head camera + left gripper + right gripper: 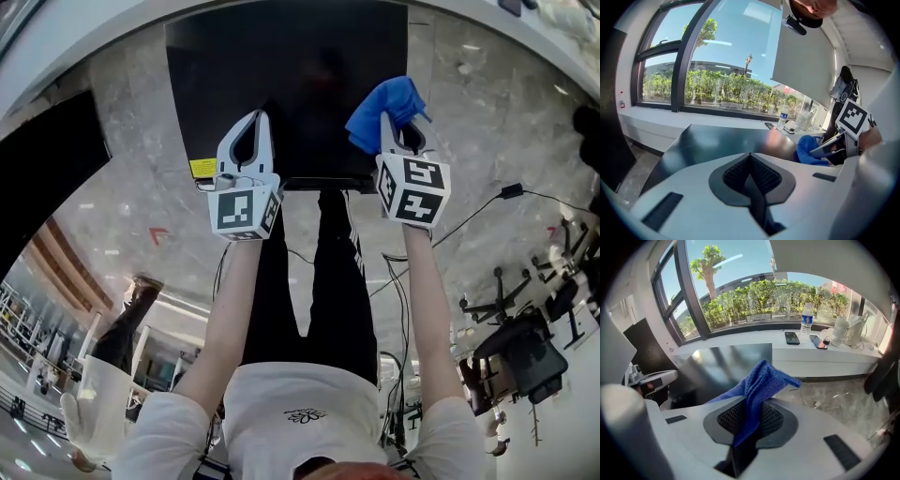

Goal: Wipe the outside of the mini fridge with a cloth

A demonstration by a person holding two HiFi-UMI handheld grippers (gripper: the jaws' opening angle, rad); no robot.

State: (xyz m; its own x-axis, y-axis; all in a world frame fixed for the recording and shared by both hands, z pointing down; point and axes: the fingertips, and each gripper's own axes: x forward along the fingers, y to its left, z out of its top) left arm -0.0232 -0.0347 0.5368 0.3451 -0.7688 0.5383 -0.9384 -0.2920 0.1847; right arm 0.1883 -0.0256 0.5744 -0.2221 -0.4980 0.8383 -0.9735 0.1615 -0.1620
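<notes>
Pale marble floor (122, 169) surrounds the black mini fridge (281, 84), which stands just ahead of the person, glossy top up. Above its right side is the blue cloth (382, 108). It looks soft, light and floppy, and will likely bunch unless pressed flat. The right gripper (749, 406) is clamped on one fold of it. The left gripper (750, 158), jaws together and empty, hovers near the top's front left. Both forearms reach forward, side by side.

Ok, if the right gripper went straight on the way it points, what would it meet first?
The right gripper would probably meet the mini fridge on its black top, near the right edge, the blue cloth it holds touching first; depth is unclear.
</notes>
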